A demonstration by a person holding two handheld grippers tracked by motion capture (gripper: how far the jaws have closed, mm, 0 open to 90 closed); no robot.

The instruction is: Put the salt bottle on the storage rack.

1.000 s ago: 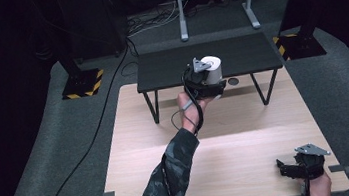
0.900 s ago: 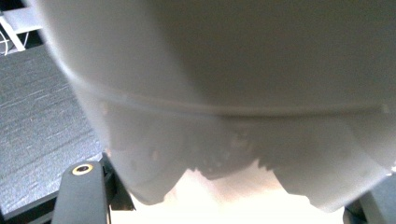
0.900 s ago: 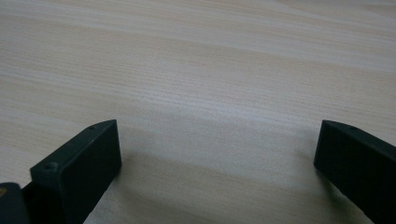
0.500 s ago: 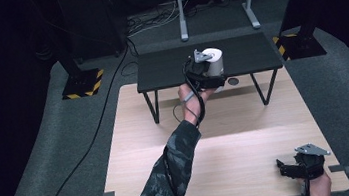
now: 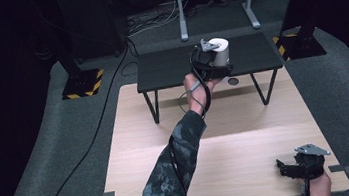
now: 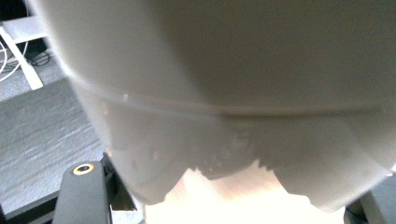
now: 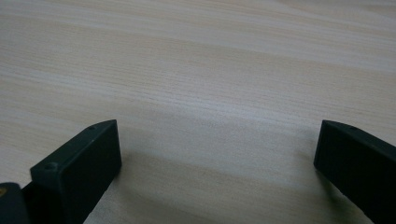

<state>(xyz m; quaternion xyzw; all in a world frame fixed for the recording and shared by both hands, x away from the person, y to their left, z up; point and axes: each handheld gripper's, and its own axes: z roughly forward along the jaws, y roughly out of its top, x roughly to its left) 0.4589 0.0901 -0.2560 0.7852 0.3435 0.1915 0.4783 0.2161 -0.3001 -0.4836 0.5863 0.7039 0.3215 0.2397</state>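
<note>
Left gripper [image 5: 211, 59], clamped on a white cup [image 5: 219, 50], is held over the black bench [image 5: 169, 68]; right gripper [image 5: 297, 167], jaws wide, is rested at the tabletop's [image 5: 248, 139] near right corner.

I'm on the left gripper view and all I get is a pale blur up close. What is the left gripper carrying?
Observer: A white cylinder-shaped container, gripped in the left gripper.
Operator: Where is it over?
Observer: Over the small black table, at the far edge of the wooden table.
Operator: And the right gripper?
Observer: The right gripper sits low at the wooden table's near right corner, jaws wide apart, nothing between them.
</note>
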